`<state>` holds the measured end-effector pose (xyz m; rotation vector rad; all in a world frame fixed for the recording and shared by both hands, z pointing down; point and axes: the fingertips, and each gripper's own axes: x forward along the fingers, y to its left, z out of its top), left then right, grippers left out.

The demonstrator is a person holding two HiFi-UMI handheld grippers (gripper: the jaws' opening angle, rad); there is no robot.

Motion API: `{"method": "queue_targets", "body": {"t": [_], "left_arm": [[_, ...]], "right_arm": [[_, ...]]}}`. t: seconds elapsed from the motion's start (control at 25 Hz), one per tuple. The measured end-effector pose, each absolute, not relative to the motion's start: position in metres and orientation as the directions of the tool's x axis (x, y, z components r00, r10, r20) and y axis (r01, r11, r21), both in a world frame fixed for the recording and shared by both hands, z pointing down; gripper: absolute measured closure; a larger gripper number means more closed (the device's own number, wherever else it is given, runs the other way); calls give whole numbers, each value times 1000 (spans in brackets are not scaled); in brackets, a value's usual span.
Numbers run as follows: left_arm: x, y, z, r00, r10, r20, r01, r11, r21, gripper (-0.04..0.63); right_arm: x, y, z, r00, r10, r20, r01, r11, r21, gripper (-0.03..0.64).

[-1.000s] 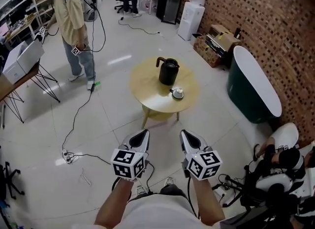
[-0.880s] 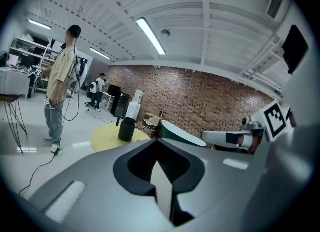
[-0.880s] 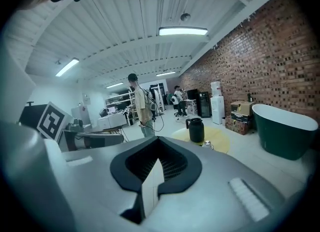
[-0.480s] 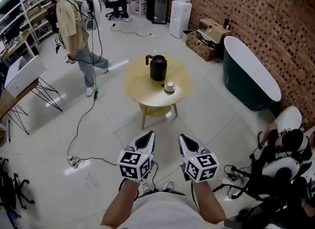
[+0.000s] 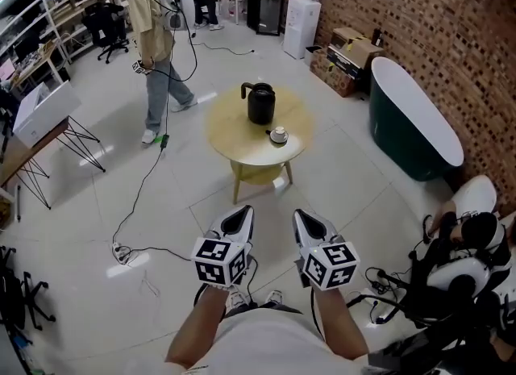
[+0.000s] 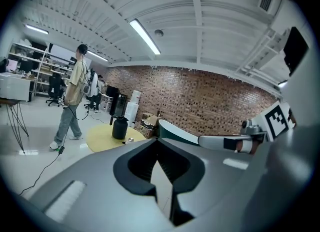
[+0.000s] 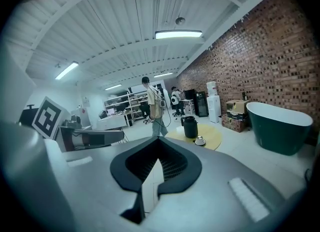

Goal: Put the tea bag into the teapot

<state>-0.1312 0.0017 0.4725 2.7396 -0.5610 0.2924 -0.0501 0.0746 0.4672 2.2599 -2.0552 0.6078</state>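
Observation:
A black teapot (image 5: 260, 103) stands on a round yellow table (image 5: 242, 143) some way ahead, with a small white cup (image 5: 278, 135) beside it. I cannot make out a tea bag. My left gripper (image 5: 241, 215) and right gripper (image 5: 301, 219) hang side by side over the floor, well short of the table, both shut and empty. In the left gripper view the teapot (image 6: 119, 127) shows far off beyond the shut gripper (image 6: 158, 142). The right gripper view shows the teapot (image 7: 190, 126) and cup (image 7: 200, 140) past its shut gripper (image 7: 159, 140).
A person (image 5: 155, 31) stands left of the table, trailing a cable (image 5: 137, 196) across the floor. A dark green bathtub (image 5: 415, 127) lies along the brick wall at right. Another person (image 5: 472, 244) sits at the lower right. A white table (image 5: 44, 115) stands at left.
The standing person has walked right, nearer the table. The view has shifted a little, so the table sits slightly farther up. Both grippers stay shut side by side.

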Motion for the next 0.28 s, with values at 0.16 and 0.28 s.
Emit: {"method": "queue_targets", "body": {"t": [0.16, 0.28], "left_arm": [[-132, 5, 473, 899, -348, 265, -416, -866, 276, 583], [-134, 8, 474, 899, -346, 269, -417, -866, 277, 583]], "right_arm": [[-49, 76, 468, 50, -952, 302, -963, -126, -237, 617], [-49, 77, 468, 53, -952, 302, -963, -129, -238, 617]]}}
